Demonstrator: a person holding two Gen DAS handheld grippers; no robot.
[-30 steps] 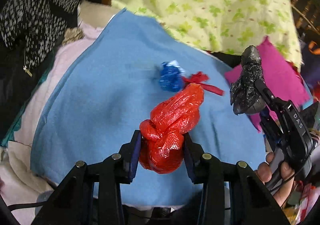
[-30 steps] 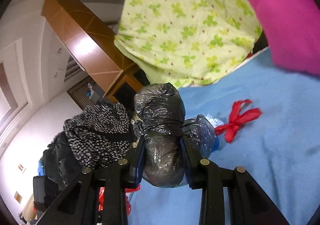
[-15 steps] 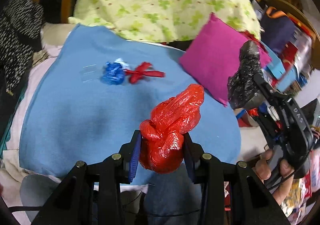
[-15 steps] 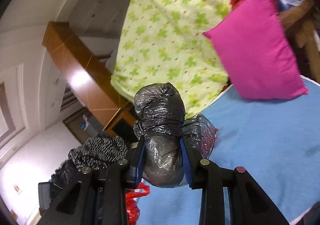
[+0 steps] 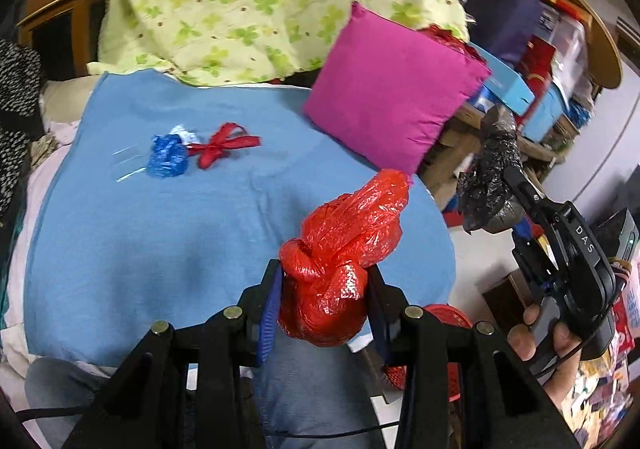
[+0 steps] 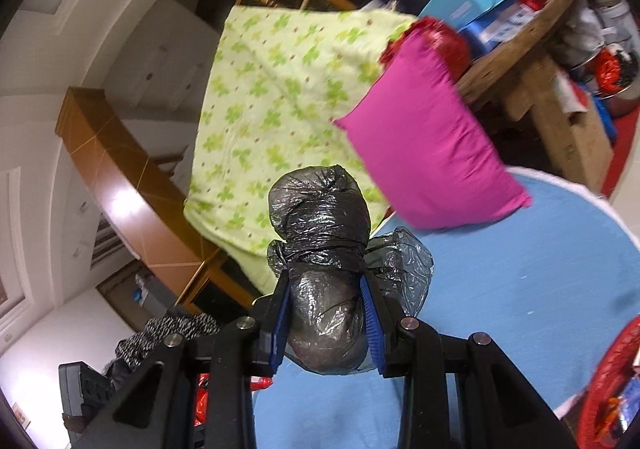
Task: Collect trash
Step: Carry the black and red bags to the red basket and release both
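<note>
left gripper (image 5: 324, 289) is pinching a knotted red bag (image 5: 340, 249), right gripper (image 6: 326, 317) is squeezing a black bag (image 6: 320, 249); best keeping both clamped while heading toward the red basket (image 5: 444, 323) below the blue blanket (image 5: 160, 241).

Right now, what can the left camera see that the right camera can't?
Only the left wrist view shows the red bag in the left gripper, the blue wrapper and the red ribbon. Only the right wrist view shows the white wall. Both show the black bag in the right gripper, pink pillow and blue blanket.
</note>
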